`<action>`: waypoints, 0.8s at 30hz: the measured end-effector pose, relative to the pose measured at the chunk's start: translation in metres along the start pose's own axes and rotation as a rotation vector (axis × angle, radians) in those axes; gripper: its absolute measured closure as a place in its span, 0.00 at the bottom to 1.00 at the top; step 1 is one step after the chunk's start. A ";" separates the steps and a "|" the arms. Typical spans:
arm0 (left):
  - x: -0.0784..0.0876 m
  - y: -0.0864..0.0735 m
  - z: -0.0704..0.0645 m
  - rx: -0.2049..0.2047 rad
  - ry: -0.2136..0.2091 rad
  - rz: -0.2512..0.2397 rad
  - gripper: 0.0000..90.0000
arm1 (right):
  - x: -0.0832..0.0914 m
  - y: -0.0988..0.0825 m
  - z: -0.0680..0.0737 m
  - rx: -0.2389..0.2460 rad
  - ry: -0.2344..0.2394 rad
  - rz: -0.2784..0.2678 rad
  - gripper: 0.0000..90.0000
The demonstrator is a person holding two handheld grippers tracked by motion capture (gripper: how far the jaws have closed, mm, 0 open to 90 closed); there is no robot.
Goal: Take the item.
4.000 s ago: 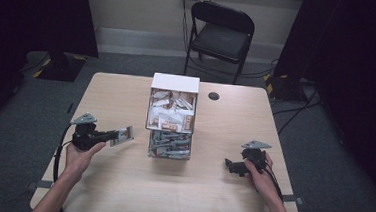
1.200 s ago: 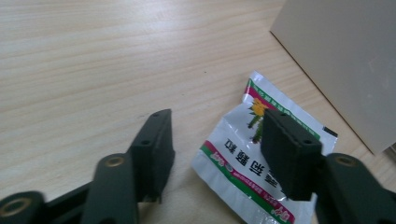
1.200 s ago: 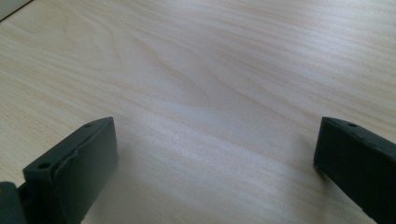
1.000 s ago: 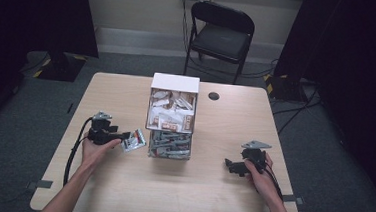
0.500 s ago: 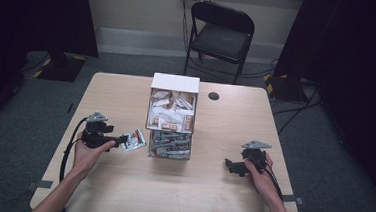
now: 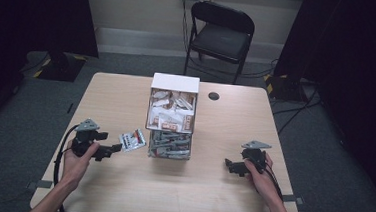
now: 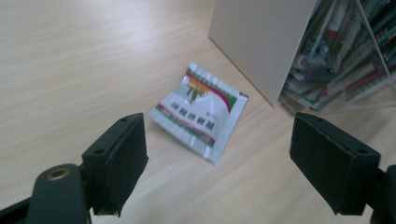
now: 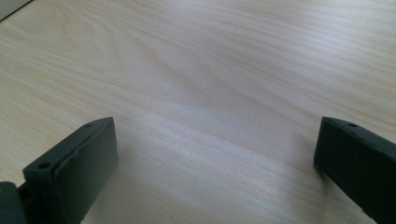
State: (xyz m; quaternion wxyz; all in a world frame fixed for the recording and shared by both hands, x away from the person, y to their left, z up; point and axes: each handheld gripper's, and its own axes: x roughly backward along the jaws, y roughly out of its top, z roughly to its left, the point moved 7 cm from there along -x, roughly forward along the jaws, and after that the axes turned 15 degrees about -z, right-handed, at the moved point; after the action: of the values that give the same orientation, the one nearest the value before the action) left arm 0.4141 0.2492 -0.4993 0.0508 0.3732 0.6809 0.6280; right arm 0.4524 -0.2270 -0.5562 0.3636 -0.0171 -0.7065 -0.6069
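A small white sachet point(image 6: 132, 139) with red, green and orange print lies flat on the wooden table point(image 6: 126, 96), just left of the box's base. In the left gripper view the sachet point(image 7: 198, 112) rests ahead of the jaws, apart from them. My left gripper point(image 6: 115, 150) is open; its jaws have just been opening and nothing sits between them point(image 7: 219, 137). The white box point(image 6: 174, 82) stands mid-table, its clear front packed with several sachets point(image 6: 171, 115). My right gripper point(image 6: 228, 165) hovers open over bare wood point(image 8: 215, 135) at the right.
A black folding chair point(image 6: 221, 33) stands beyond the table's far edge. A round black grommet point(image 6: 214, 96) sits right of the box. The box's white side wall point(image 7: 257, 42) rises close behind the sachet. Cables trail from both grippers.
My left gripper has let go of the sachet beside the box and drawn back to the left and slightly up. The right gripper has stayed still.
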 end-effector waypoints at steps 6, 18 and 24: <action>0.017 -0.013 0.012 -0.019 0.066 0.038 0.22 | 0.000 0.000 0.000 0.000 0.000 0.000 0.00; 0.041 -0.046 0.036 -0.033 0.218 0.077 0.22 | 0.000 0.000 0.000 0.000 0.000 0.000 0.00; 0.046 -0.062 0.049 0.024 0.267 0.116 0.22 | 0.000 0.000 0.000 0.001 0.000 0.000 0.00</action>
State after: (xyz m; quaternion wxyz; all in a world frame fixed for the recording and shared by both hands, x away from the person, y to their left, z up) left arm 0.3798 0.3197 -0.5469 -0.0811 0.3257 0.6662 0.6660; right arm 0.4525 -0.2271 -0.5563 0.3634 -0.0168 -0.7069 -0.6066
